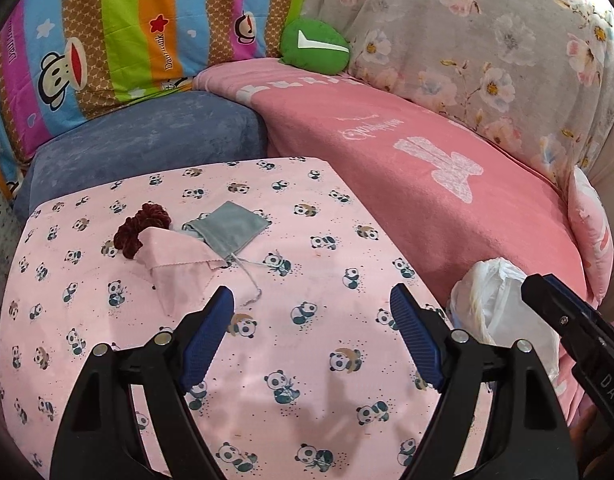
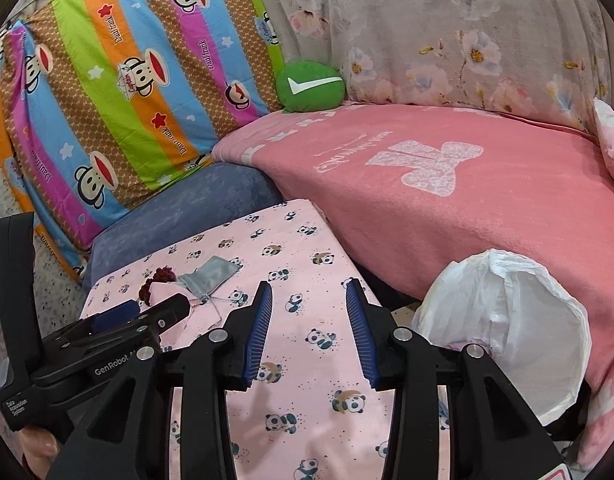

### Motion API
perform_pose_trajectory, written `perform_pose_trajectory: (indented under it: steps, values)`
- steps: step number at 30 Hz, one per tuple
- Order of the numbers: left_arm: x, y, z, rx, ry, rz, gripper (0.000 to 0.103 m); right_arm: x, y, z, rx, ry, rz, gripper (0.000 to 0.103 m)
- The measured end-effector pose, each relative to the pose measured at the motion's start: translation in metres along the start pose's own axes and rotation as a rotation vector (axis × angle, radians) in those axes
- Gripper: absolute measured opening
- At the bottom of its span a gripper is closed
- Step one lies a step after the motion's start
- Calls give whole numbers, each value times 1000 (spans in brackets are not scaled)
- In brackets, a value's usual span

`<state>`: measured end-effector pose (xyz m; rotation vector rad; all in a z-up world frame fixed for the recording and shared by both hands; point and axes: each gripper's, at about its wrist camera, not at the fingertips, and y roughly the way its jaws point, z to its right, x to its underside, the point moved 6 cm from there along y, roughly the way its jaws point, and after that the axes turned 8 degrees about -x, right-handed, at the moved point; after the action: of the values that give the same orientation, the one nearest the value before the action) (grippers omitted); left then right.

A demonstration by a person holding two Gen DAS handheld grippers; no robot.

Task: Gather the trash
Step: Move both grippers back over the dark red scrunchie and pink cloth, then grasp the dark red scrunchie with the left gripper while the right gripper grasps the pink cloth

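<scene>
On the panda-print table cloth [image 1: 307, 360] lie a dark red scrunchie [image 1: 141, 226], a crumpled pink cloth [image 1: 175, 268] and a grey drawstring pouch [image 1: 231, 226], all touching. My left gripper [image 1: 312, 291] hovers open in front of them, nothing between its blue pads. An open white plastic bag [image 2: 507, 320] stands at the table's right edge against the sofa. My right gripper [image 2: 310, 285] is partly open and holds nothing, left of the bag. The scrunchie [image 2: 159, 280] and pouch [image 2: 213, 274] lie beyond the left gripper [image 2: 147, 310] in the right wrist view.
A pink blanket [image 1: 427, 168] covers the sofa seat to the right. A blue cushion [image 1: 147, 144], a striped monkey-print quilt [image 1: 107, 40], a green round cushion [image 1: 315, 44] and a floral cover [image 1: 487, 40] stand behind. A hand shows at the lower left of the right wrist view.
</scene>
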<state>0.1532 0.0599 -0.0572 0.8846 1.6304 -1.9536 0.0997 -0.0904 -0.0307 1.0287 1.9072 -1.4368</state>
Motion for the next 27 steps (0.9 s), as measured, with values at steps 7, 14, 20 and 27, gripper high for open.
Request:
perform_pose_trajectory:
  steps: [7, 14, 20, 27]
  values:
    - [0, 7, -50, -44, -51, -5, 77, 2, 20, -32, -24, -38, -27, 40]
    - [3, 15, -116, -128, -108, -13, 77, 8, 56, -83, -94, -87, -79, 41]
    - [5, 29, -170, -214, -136, -37, 77, 21, 96, -126, -161, -120, -142, 42]
    - [-5, 55, -213, -256, -164, -68, 77, 41, 154, -169, -205, -152, -226, 42]
